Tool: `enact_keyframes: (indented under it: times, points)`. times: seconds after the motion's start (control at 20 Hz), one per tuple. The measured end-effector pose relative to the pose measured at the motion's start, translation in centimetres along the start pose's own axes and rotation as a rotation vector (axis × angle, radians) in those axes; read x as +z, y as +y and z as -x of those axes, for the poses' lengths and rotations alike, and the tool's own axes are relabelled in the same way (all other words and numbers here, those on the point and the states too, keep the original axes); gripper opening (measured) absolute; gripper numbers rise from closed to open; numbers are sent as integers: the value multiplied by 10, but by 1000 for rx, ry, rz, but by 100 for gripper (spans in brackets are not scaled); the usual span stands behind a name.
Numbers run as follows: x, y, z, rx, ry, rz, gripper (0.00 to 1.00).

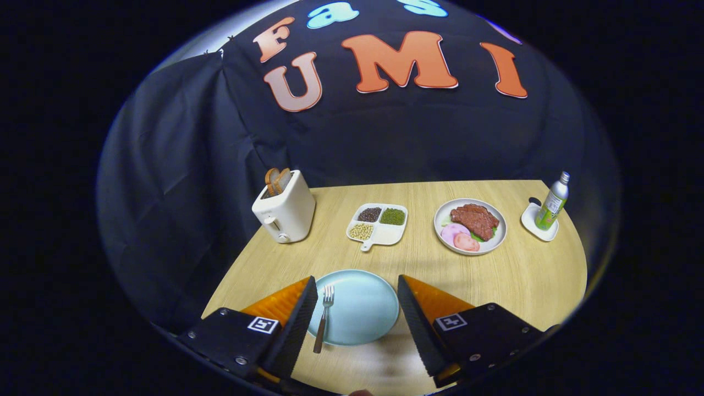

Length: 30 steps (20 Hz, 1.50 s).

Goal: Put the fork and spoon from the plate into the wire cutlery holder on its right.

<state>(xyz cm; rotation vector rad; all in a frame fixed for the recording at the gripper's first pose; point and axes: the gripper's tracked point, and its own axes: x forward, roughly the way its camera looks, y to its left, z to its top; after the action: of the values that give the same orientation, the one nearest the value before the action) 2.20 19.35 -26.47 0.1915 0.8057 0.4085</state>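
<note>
A pale blue plate (pixel 366 308) lies on the wooden table just ahead of my fingers and partly between them. A fork (pixel 324 316) with a brown handle rests across the plate's left rim, tines pointing away, close to my left finger (pixel 300 313). My gripper (pixel 357 286) hovers above the plate, open, with nothing held between its fingers. The right finger (pixel 412 313) stands beside the plate's right rim.
Beyond the plate sit a white toaster (pixel 285 212) with bread slices, a divided white dish (pixel 378 223) of beans, a plate of meat (pixel 470 225), and a green bottle (pixel 553 201) on a small white tray (pixel 536 223). The table's edges curve away on both sides.
</note>
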Motion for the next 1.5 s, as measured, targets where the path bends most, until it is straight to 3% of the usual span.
enact_keyframes:
  times: [0.65,0.95,1.35,1.5]
  points:
    - [-106,45,-79,-2,389,129,88]
    - [-145,48,-104,-20,557,153,79]
    - [-188,43,-111,-75,746,162,41]
    - [-193,40,-114,-94,755,141,16]
